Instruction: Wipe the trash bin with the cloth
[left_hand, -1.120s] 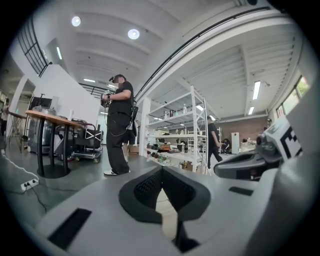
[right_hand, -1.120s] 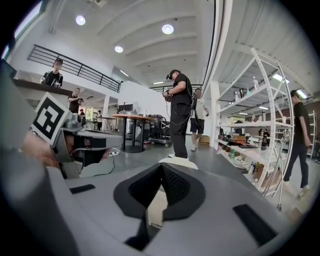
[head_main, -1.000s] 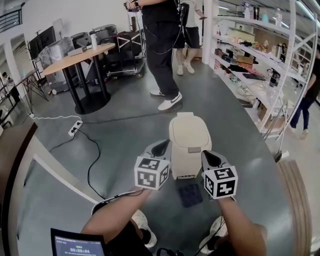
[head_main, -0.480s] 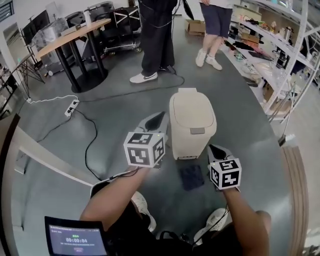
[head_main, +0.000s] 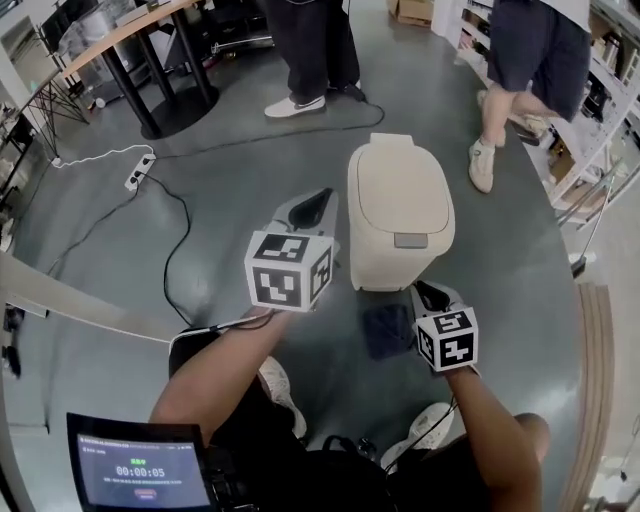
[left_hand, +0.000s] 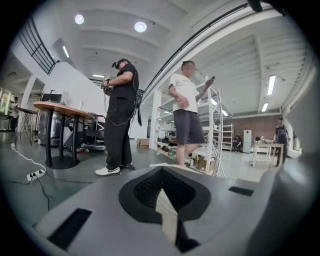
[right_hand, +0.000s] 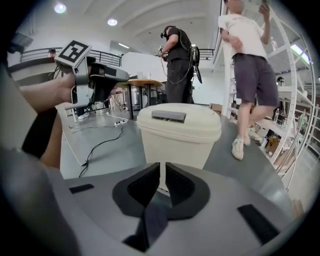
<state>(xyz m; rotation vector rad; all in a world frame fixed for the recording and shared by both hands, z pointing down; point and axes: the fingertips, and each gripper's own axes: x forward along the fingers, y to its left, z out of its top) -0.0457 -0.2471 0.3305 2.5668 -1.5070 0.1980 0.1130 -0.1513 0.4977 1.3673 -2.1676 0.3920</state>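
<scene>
Right tool (head_main: 430, 293) has sunk low, now just right of cloth (head_main: 385, 330) on floor (head_main: 230, 250), near side of trash bin (head_main: 400, 215). Jaws closed but for thin slit, just cracking apart, nothing between. Left tool (head_main: 320, 200) closed, empty, left of trash bin. Cloth pickup looks next; wiping not begun.

Open grey floor (head_main: 515, 275) lies right of the trash bin (head_main: 400, 210). A bystander's legs (head_main: 497, 110) crowd its upper right, a black cable (head_main: 186, 212) snakes at left, and shelving (head_main: 605, 110) bounds the right edge.
</scene>
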